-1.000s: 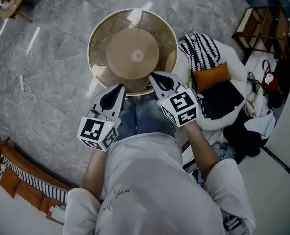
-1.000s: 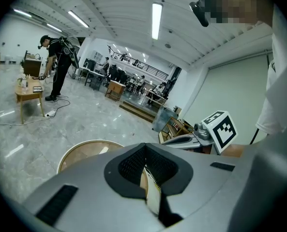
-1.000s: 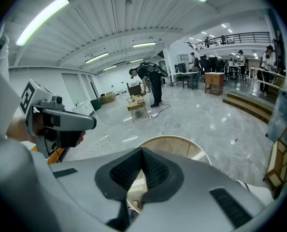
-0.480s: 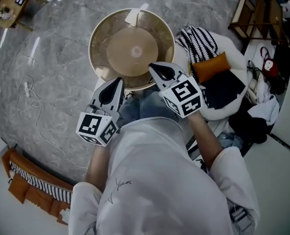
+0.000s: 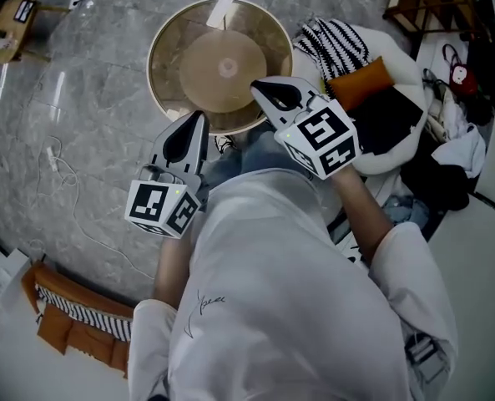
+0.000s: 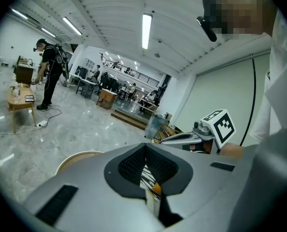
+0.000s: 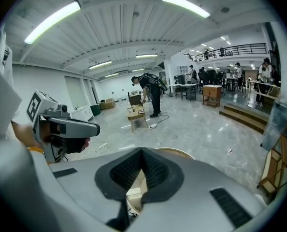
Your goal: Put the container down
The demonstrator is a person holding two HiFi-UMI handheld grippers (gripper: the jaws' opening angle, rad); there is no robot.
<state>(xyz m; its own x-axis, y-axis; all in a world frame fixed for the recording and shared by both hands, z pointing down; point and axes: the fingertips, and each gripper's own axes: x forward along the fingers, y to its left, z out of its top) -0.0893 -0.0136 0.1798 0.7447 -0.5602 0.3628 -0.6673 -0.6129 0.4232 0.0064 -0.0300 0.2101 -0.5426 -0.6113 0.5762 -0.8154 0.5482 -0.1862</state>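
Left tongs [image 5: 200,119] and right tongs [image 5: 257,87] both pinched together (empty); the round container [image 5: 170,36] stands on the floor [image 5: 97,98] beyond them.

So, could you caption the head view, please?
Left gripper and right gripper, both shut and empty, near the round container.

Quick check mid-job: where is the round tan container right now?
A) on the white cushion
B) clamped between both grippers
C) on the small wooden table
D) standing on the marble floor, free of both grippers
D: the container stands on the marble floor, and the left gripper and right gripper are clear of it, jaws shut on nothing.
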